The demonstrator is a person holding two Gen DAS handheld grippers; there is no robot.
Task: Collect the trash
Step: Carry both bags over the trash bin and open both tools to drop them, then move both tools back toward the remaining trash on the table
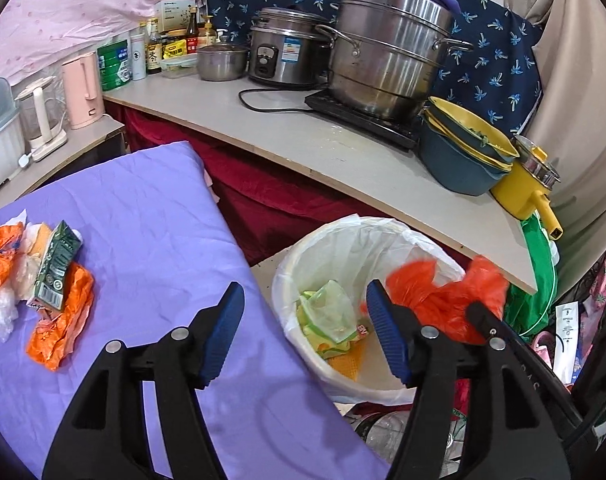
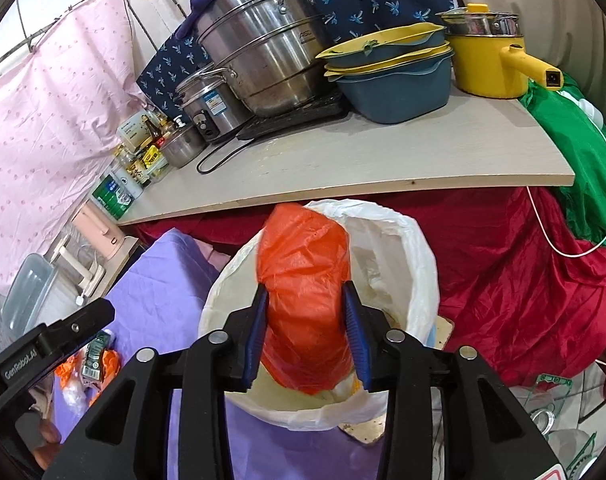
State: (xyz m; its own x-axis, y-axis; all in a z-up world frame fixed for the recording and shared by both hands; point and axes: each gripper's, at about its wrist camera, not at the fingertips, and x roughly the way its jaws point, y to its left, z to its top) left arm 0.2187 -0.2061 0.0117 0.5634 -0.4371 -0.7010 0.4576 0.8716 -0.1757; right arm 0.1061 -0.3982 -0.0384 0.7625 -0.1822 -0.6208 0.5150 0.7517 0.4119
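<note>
Left wrist view
- Left gripper (image 1: pixel 303 332): jaws spread wide, nothing between them; it hangs over the edge of the purple cloth (image 1: pixel 151 216), with the bin at its 1 o'clock.
- Trash bin (image 1: pixel 299 252): white-lined, open, already holding a green wrapper (image 1: pixel 329 314) and yellow scraps.
- Orange bag (image 1: pixel 435 296): blurred at 3 o'clock, over the bin's right rim, carried by the right gripper (image 1: pixel 483 316), whose jaw state cannot be read here.
- Trash left on the cloth: at 9 o'clock, a green carton (image 1: pixel 57 264) lying on an orange wrapper (image 1: pixel 61 320) with clear plastic (image 1: pixel 1 312) beside it; the carton's long axis runs from about 7 to 1 o'clock.

Right wrist view
- Right gripper (image 2: pixel 306 336): jaws pinching the orange bag (image 2: pixel 303 280) at its lower part.
- Bag's place: directly above the mouth of the trash bin (image 2: pixel 415 248), not yet inside.
- Bag's long axis: runs 6 to 12 o'clock, its free end bulging past the fingertips toward the bin's far rim.
- Risk, draping: if released here, I judge the light film could catch on the far rim or liner and hang outside, since its free end reaches that edge.
- Risk, clinging: thin plastic may stick to the blue pads (image 2: pixel 259 332) instead of dropping.
- Risk, liner: a low jaw could snag the loose white liner and pull it off the rim.
- Left gripper (image 2: pixel 75 324): seen at 9 o'clock, near the leftover pile.
</note>
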